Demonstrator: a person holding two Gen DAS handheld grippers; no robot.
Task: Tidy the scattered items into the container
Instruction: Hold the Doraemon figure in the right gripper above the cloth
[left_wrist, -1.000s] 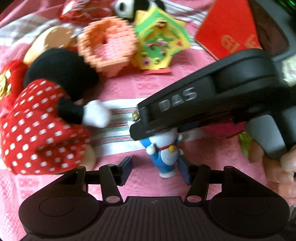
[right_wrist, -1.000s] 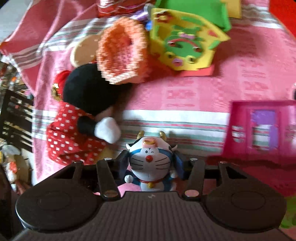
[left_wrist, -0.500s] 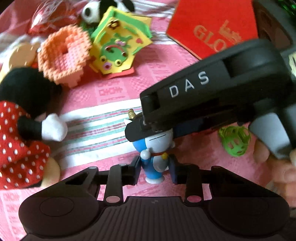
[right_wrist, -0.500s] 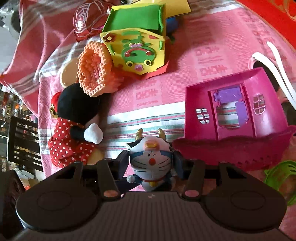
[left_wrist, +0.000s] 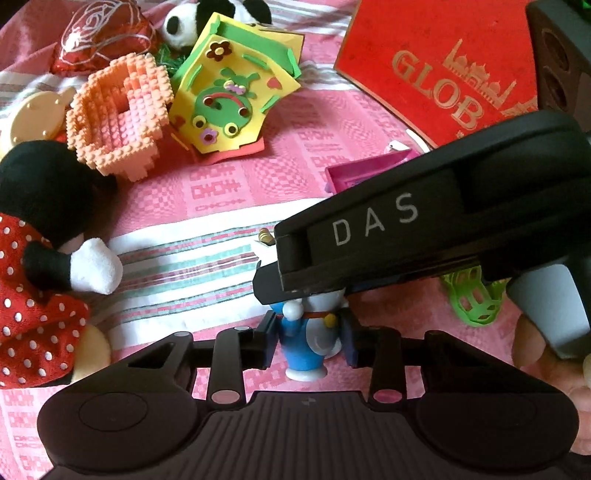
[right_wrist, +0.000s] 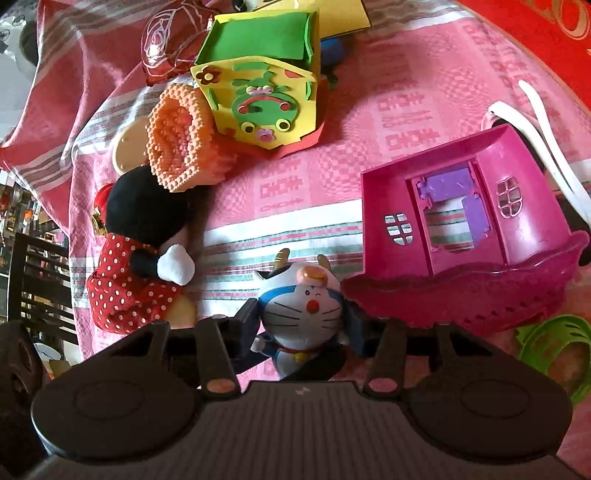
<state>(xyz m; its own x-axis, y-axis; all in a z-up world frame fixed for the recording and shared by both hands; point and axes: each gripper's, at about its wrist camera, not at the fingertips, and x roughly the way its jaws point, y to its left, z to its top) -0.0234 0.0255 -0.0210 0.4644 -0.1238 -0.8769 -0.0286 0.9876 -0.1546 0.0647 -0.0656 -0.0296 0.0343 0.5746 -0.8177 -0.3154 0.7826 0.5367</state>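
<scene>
A blue-and-white Doraemon figure (right_wrist: 303, 317) with a cow hood is held at the head between my right gripper's (right_wrist: 301, 328) fingers, above the pink cloth. In the left wrist view its blue body (left_wrist: 308, 343) sits between my left gripper's (left_wrist: 308, 341) fingers, which stand close at its sides; whether they touch it is unclear. The right gripper's black body (left_wrist: 424, 229) hides the figure's head there. A pink plastic toy house (right_wrist: 461, 229) lies just right of the figure.
A Minnie plush (right_wrist: 140, 251) lies to the left. An orange brick basket (left_wrist: 118, 114), a yellow-green foam house (left_wrist: 229, 92), a red foil heart (left_wrist: 99, 37) and a panda plush (left_wrist: 192, 22) lie behind. A red box (left_wrist: 443, 62) is far right, with a green lattice ball (left_wrist: 476, 295) nearer.
The right gripper has lifted and carried the Doraemon figure to the right, beside the pink house. The left gripper's fingers have closed in around the figure's body.
</scene>
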